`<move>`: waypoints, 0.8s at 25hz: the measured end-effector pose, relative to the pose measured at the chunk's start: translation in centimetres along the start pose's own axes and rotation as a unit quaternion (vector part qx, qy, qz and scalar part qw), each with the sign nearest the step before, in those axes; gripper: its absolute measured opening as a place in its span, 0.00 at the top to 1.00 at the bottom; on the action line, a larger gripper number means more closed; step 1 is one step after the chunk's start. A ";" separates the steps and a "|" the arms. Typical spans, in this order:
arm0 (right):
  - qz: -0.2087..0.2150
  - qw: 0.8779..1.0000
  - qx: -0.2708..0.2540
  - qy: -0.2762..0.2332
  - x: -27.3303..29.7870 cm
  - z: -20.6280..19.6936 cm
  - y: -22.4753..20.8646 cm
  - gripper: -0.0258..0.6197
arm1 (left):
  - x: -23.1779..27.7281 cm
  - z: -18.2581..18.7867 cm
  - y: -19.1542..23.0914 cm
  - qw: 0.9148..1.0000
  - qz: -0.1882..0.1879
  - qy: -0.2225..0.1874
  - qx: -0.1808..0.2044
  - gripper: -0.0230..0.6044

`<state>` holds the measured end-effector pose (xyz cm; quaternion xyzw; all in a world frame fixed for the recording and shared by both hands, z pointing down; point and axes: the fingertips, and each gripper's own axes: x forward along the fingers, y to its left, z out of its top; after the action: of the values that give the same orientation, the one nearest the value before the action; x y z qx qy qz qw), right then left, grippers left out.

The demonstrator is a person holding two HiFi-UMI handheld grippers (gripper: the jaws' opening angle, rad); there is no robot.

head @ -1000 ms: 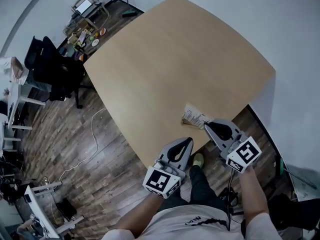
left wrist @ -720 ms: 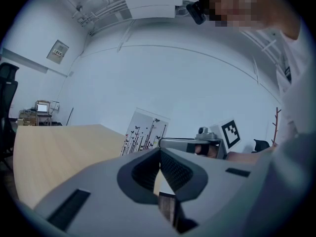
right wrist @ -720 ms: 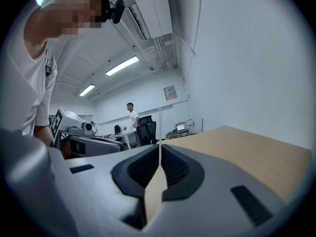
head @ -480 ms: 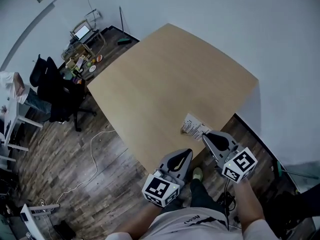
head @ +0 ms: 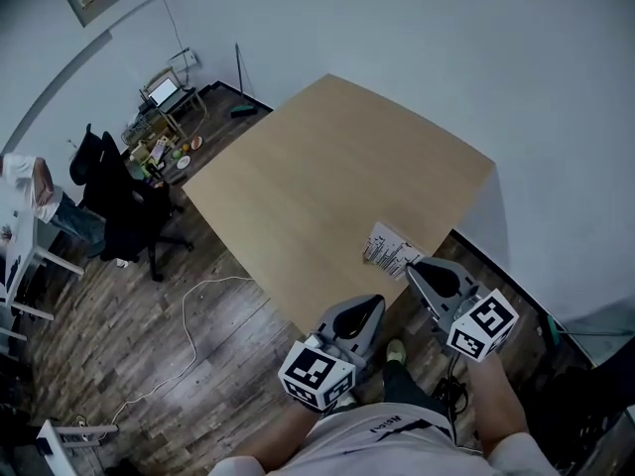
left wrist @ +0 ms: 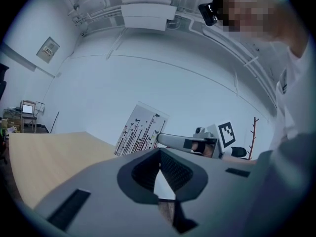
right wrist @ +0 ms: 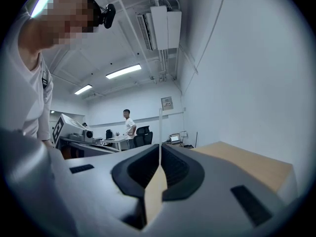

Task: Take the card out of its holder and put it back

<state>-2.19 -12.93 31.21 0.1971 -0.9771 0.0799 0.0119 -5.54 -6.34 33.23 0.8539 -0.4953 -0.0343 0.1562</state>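
1. The right gripper point(head: 411, 263) is clenched on the card point(head: 390, 248). In the right gripper view the card stands edge-on as a thin vertical line pinched between the two jaws.
2. In the head view the card sits right of centre, at the near edge of the table point(head: 317, 167), just beyond the right gripper's tips. Whether the card rests on the tabletop or is held just above it cannot be told.
3. The left gripper point(head: 374, 304) is at lower centre, off the table edge, well short of the card. Its jaws are pressed together with nothing between them.
4. In the left gripper view the card's printed face shows a pattern of thin stems and butterflies.
5. The rest of the tabletop is bare wood.
6. At the left of the head view a black office chair point(head: 119, 206) stands on the wooden floor. A white cable point(head: 189, 315) lies below it, and a small desk with a laptop point(head: 164, 92) is at upper left.
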 end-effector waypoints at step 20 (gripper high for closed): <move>0.019 1.000 -0.005 -0.002 -1.3 2.2 4.0 0.92 | -3.3 2.3 -1.9 1.000 0.019 -0.014 0.000 0.94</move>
<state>-2.53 -9.10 28.39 0.1782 -0.9811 0.0751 0.0097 -6.12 -3.17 30.13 0.8440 -0.5132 -0.0434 0.1499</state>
